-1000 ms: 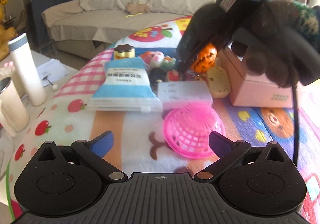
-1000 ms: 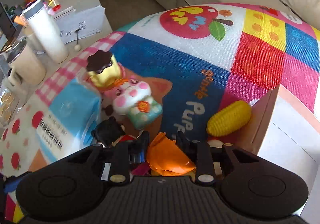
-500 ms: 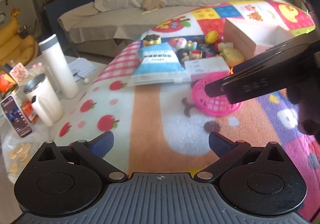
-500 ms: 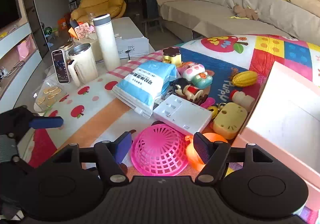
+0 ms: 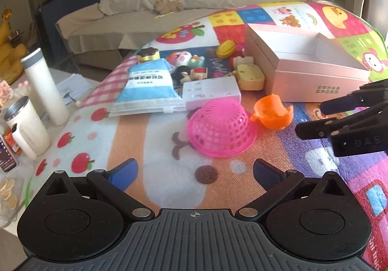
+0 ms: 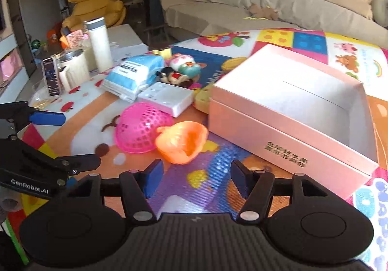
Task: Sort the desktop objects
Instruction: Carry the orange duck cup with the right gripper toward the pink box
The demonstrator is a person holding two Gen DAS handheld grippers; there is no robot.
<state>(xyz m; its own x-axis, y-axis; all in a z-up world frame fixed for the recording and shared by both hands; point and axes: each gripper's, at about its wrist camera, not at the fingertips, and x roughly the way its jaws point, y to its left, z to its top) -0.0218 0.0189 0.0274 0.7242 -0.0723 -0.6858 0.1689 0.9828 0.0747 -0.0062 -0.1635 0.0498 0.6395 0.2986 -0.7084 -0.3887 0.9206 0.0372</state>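
Beside the pink basket [image 5: 221, 131], on its right, the orange cup [image 5: 272, 112] lies tipped on the mat, well ahead of the left gripper [image 5: 195, 171], whose jaws gape empty. From the right wrist, the cup (mouth toward camera) lies just beyond the right gripper [image 6: 196, 177], whose jaws, lately narrowing, stand apart with nothing between them.

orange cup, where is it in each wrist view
Left wrist view: orange cup lies right of centre, just right of the pink basket, in front of the pink box.
Right wrist view: it lies at centre, right of the basket, left of the box.
Shared landmark: the pink basket.
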